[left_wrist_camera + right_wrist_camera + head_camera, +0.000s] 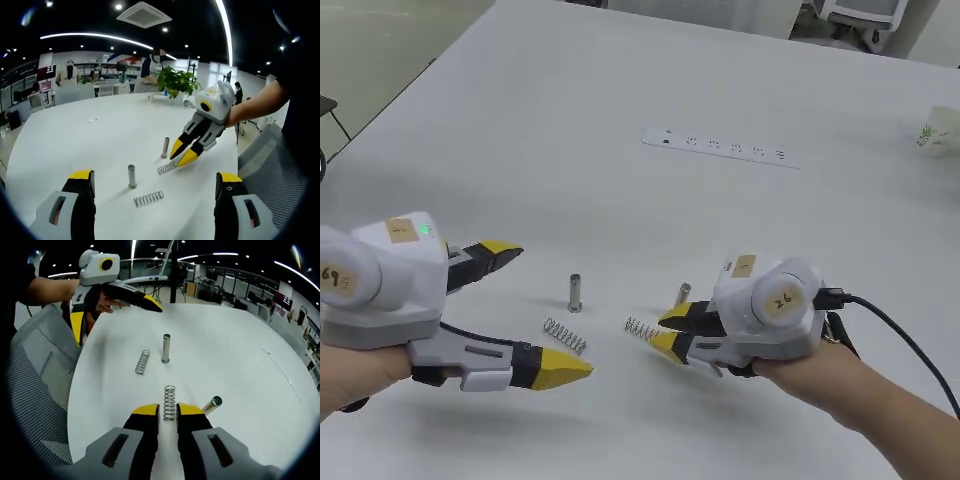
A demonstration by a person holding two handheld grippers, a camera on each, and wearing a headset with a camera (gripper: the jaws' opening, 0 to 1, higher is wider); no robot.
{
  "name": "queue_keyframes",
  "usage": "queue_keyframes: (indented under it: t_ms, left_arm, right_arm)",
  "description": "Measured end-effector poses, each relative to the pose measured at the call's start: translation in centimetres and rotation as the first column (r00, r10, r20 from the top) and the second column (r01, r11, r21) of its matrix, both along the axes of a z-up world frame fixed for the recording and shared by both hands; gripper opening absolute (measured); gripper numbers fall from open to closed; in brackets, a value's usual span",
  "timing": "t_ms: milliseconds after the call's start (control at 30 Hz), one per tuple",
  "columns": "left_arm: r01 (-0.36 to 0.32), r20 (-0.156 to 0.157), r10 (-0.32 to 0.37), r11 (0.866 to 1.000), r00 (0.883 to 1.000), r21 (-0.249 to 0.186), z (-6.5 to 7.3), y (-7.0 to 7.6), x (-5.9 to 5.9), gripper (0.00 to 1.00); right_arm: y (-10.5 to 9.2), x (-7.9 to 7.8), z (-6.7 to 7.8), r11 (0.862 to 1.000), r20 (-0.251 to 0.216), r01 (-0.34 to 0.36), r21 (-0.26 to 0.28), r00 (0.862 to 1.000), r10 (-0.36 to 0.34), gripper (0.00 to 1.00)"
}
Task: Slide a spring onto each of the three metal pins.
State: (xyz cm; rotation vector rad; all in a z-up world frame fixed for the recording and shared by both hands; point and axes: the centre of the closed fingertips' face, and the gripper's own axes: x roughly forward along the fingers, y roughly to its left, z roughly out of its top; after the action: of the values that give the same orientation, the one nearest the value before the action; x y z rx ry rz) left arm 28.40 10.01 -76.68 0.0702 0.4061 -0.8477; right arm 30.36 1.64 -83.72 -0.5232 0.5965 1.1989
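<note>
Right gripper point(169, 410) is clamping a silver coiled wire spring point(170, 397). Left gripper point(550, 308) is gaping wide; at its twelve o'clock, a second spring point(148, 198) is lying beside an upright grey metal pin point(132, 176).

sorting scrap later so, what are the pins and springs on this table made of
The short silver cylindrical pins look like polished steel or a similar metal: bright grey sheen, reflective highlights. The small coiled wire springs look like bare steel wire: thin, silvery, shiny. The exact alloy cannot be told.
</note>
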Motion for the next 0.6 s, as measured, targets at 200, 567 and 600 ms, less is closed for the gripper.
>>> queue_keyframes:
  t_ms: [200,567,600]
  left_arm:
    - [0.001,0.0,-0.001,1.0,1.0,0.001,0.1,0.0,-0.1,0.98]
    - [0.012,-0.004,-0.012,1.0,1.0,0.02,-0.2,-0.1,-0.4,0.98]
    - [0.012,-0.003,-0.012,1.0,1.0,0.02,-0.1,-0.2,-0.4,0.98]
  right_arm:
    - [-0.3,0.2,-1.2,1.0,-0.008,0.01,-0.023,1.0,-0.01,0.11]
    - [-0.3,0.0,-1.7,1.0,-0.018,-0.007,-0.014,1.0,0.006,0.08]
    - [-0.3,0.0,-1.5,1.0,-0.008,-0.009,-0.01,1.0,0.009,0.08]
